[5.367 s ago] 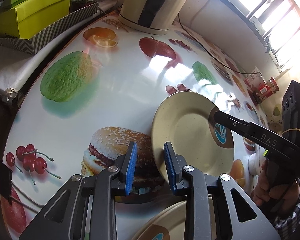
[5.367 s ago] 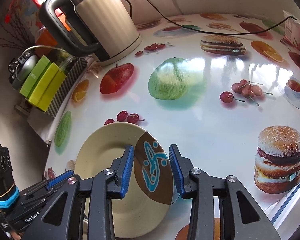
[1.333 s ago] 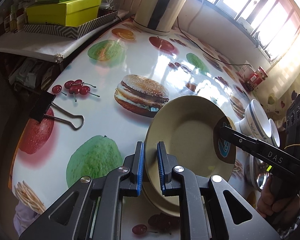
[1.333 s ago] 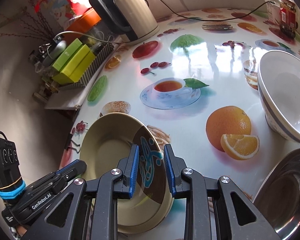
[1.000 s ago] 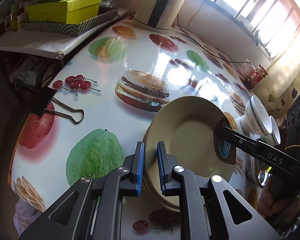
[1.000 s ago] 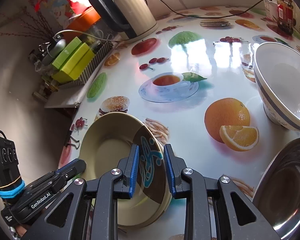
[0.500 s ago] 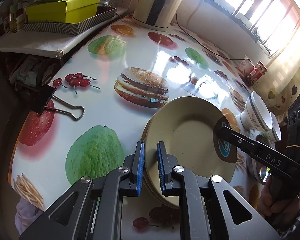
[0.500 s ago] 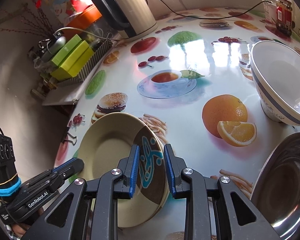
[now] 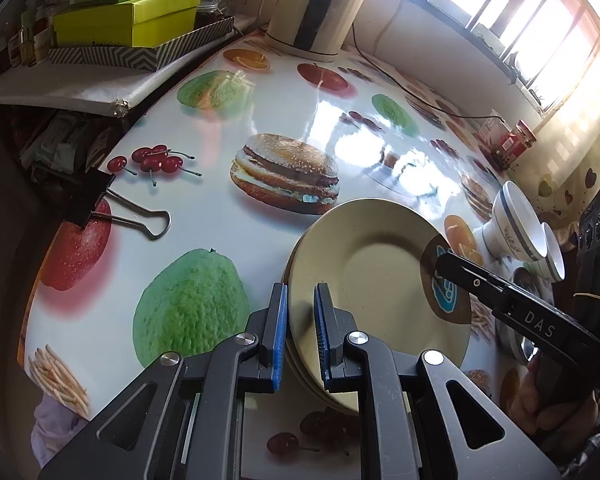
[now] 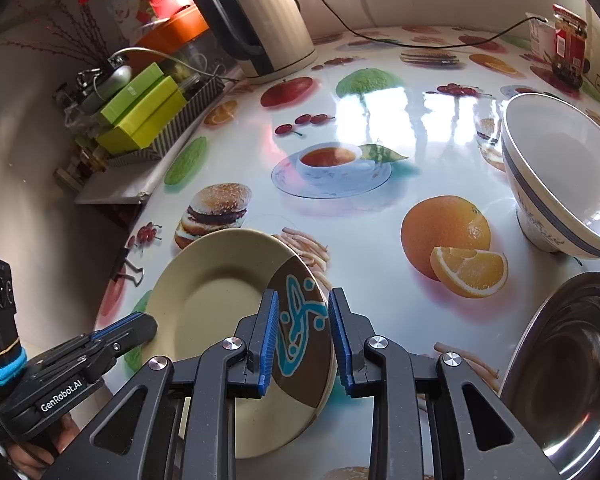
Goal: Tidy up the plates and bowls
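Note:
A beige plate (image 9: 364, 280) with a brown patch and blue drawing (image 10: 296, 320) lies tilted on top of a stack of like plates (image 9: 302, 372) on the fruit-print table. My left gripper (image 9: 299, 328) is shut on its near rim; in the right wrist view it (image 10: 140, 326) reaches in from the lower left. My right gripper (image 10: 303, 336) is shut on the opposite rim at the brown patch, and shows in the left wrist view (image 9: 446, 260) resting over that patch. Rims of the lower plates (image 10: 332, 376) peek out beneath.
Two white bowls with blue stripes (image 9: 512, 220) (image 10: 560, 176) stand to the right, a steel bowl (image 10: 568, 368) nearer. A kettle (image 10: 268, 28) with a cable, green boxes (image 9: 132, 20) and a jar (image 10: 570, 40) line the back. A binder clip (image 9: 112, 208) lies at the table's left edge.
Both grippers brought the plate from the far part of the table toward the near edge and down onto the stack. In the last second it has only settled slightly.

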Tool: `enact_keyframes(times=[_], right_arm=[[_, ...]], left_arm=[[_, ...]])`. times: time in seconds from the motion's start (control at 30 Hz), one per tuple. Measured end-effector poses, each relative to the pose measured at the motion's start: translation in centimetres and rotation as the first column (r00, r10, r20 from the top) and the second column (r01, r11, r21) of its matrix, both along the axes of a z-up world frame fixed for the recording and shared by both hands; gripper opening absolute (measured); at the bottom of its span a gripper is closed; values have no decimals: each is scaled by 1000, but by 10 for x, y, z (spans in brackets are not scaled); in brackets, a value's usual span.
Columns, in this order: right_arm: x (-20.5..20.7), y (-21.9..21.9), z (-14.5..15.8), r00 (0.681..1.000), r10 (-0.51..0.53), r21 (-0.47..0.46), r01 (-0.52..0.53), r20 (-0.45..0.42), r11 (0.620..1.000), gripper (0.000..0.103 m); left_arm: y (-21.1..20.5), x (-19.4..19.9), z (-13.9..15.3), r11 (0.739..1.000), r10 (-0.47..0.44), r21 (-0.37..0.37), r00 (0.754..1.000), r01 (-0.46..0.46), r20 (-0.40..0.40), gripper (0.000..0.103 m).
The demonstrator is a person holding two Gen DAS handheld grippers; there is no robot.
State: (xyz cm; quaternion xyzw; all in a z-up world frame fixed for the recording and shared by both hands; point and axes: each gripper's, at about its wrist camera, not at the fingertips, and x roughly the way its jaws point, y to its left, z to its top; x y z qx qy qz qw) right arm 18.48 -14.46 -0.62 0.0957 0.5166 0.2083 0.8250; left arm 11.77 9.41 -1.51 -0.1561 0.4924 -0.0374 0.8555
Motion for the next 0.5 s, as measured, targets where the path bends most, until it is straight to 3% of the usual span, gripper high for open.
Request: enact_keyframes(times=[0.23,0.33,0.4,0.5], right_arm=[[0,0,0,1000,-1,6,1,-2,1000,28],[0,-1,-1,1000,-11,9,11,-6,1000,40],[0,-3,-2,1000,-16,12,16,-6,1000,41],[0,-6,-6,1000,-23,22,24,-17,999,43]], left_arm=[[-3,-2,1,1000,-8,19,1000,8,18,14],[-1,-2,0,1000,-19,-7,1000,19,19,23],[0,-1,-2,1000,-18,-15,1000,18,15,33],[4,0,-5,999,-6,-32,1000,7,8,39]])
